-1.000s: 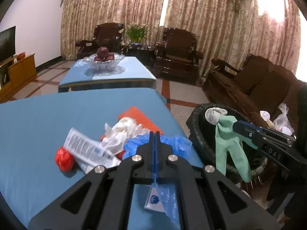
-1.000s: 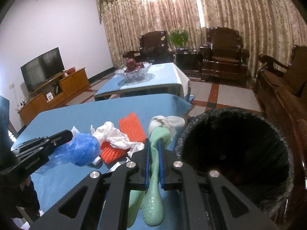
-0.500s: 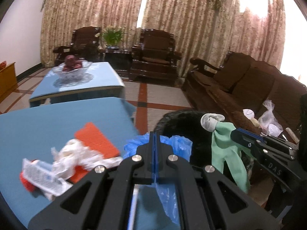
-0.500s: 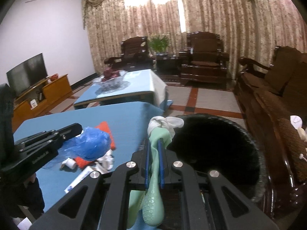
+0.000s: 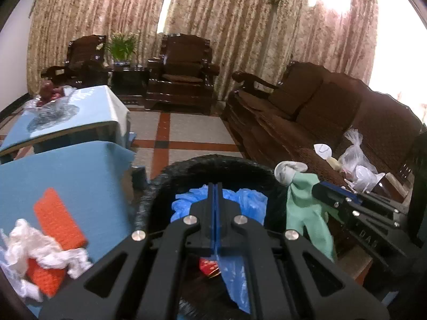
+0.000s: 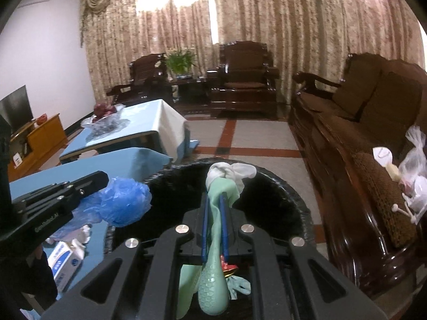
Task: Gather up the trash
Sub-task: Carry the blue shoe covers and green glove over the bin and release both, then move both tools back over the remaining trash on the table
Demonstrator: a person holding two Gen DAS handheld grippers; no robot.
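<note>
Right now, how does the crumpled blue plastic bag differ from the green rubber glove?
The crumpled blue plastic bag is thin, shiny film bunched into a ball; the green rubber glove is thicker, matte, and hangs long with textured fingers. The bag is pinched by the left hand-held gripper, the glove by the right hand-held gripper. The glove has a white cuff; the bag is all blue. Both hang over the black bin.

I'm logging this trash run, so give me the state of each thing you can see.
left gripper: shut on blue plastic bag
right gripper: shut on green rubber glove
trash bin: open, some trash inside
orange mesh: on table
white crumpled plastic: on table
</note>
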